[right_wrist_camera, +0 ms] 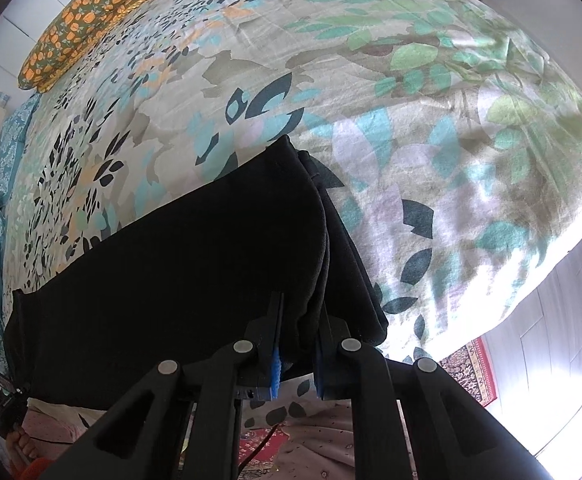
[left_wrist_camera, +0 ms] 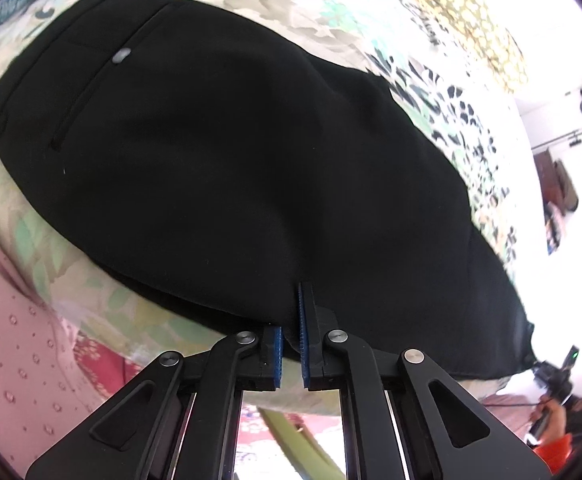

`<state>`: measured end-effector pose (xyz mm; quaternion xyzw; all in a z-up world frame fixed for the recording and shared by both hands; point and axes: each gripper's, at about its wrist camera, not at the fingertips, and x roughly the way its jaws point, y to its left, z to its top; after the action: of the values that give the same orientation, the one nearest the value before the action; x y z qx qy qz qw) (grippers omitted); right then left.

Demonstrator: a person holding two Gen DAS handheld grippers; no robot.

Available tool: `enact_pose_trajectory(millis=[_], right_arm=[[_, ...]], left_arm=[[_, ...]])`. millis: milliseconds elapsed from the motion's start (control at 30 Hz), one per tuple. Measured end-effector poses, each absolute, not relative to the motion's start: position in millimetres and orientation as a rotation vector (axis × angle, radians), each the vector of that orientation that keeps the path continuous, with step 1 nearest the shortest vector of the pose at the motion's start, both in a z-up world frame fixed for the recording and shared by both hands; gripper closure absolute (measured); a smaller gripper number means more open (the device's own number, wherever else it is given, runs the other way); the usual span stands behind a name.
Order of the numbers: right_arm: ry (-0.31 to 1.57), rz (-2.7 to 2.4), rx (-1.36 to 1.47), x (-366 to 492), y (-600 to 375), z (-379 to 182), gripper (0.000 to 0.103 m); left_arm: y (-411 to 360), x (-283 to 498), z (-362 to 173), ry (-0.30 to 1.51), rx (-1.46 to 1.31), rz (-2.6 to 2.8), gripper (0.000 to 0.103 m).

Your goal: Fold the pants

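The left tongs sit nearest the lens, blue pads drawn almost together on the near edge of the black pants, a thin lip of cloth pinched between them. The right tongs are likewise nearly closed, gripping a bunched thickness of the same cloth close to the stacked leg ends.

Outward from the left tongs, the pants spread across the bed with the waistband at the far left, a back pocket with its pale button facing up. From the right tongs, the legs lie one over the other, their layered edges showing as a stepped stack on the right, ending near the middle of the leafy bedspread. An orange-patterned pillow lies at the far end of the bed, well apart from the pants. A pink dotted cloth hangs below the bed's near edge.

The pants seem already folded lengthwise, leg on leg, and both tongs hold the near long edge. This looks like the take-up before a crosswise fold. The next move would call for lifting both holds together, keeping every layer caught, and carrying the leg end over toward the waistband without the stack sliding apart.
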<state>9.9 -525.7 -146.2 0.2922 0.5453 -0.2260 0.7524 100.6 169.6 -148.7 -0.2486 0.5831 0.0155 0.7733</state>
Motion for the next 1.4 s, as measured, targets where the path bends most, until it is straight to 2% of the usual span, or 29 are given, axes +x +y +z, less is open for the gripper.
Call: enact_pose_trajectory(millis=[333, 433, 467, 500, 533, 567, 633, 733, 767, 833, 900, 1000, 1100, 1267, 1400], right_arm=[[1.209, -0.512, 0.631, 12.4, -524.0, -149.5, 0.091], [1.226, -0.508, 0.626, 14.7, -522.9, -150.5, 0.087], [1.218, -0.503, 0.609, 15.1, -520.2, -146.8, 0.079], [1.207, -0.502, 0.583, 15.6, -516.1, -141.9, 0.067], [1.181, -0.513, 0.546, 13.7, -510.8, -133.9, 0.035], [1.139, -0.534, 0.498, 10.0, -504.3, -123.6, 0.014], [1.05, -0.605, 0.383, -0.1, -489.8, -102.1, 0.01], [0.868, -0.702, 0.287, -19.3, -471.0, -75.3, 0.009], [0.814, -0.732, 0.27, -24.2, -468.0, -67.1, 0.007], [0.716, -0.783, 0.255, -32.4, -464.0, -53.5, 0.004], [0.663, -0.783, 0.262, -35.7, -463.3, -47.0, 0.003], [0.661, -0.772, 0.259, -33.7, -462.2, -45.6, 0.003], [0.663, -0.731, 0.216, -32.6, -452.4, -45.6, 0.003], [0.657, -0.657, 0.25, -33.3, -453.5, -49.3, 0.001], [0.66, -0.646, 0.331, -30.4, -465.4, -53.7, 0.001]], left_arm=[[165.2, 101.4, -155.6, 1.303, -0.506, 0.057, 0.099], [158.1, 108.3, -159.1, 1.332, -0.468, 0.072, 0.09], [156.8, 107.7, -156.2, 1.333, -0.456, 0.08, 0.083], [154.0, 106.7, -151.9, 1.345, -0.425, 0.099, 0.067], [150.6, 103.9, -145.3, 1.347, -0.388, 0.12, 0.058], [145.9, 97.8, -132.8, 1.32, -0.348, 0.138, 0.045], [136.7, 91.9, -109.0, 1.239, -0.294, 0.139, 0.038], [120.3, 112.7, -76.5, 1.07, -0.19, 0.09, 0.014], [116.6, 125.3, -70.5, 1.006, -0.156, 0.084, 0.002], [113.2, 159.9, -71.4, 0.854, -0.095, 0.084, 0.001], [117.5, 197.1, -91.8, 0.802, -0.068, 0.102, 0.001], [139.4, 245.7, -141.4, 0.889, -0.131, 0.09, 0.002], [144.5, 262.4, -182.5, 0.958, -0.122, 0.114, 0.001], [124.2, 254.8, -185.4, 0.941, 0.032, 0.179, 0.0], [124.5, 254.8, -187.0, 0.951, 0.03, 0.176, 0.0]])
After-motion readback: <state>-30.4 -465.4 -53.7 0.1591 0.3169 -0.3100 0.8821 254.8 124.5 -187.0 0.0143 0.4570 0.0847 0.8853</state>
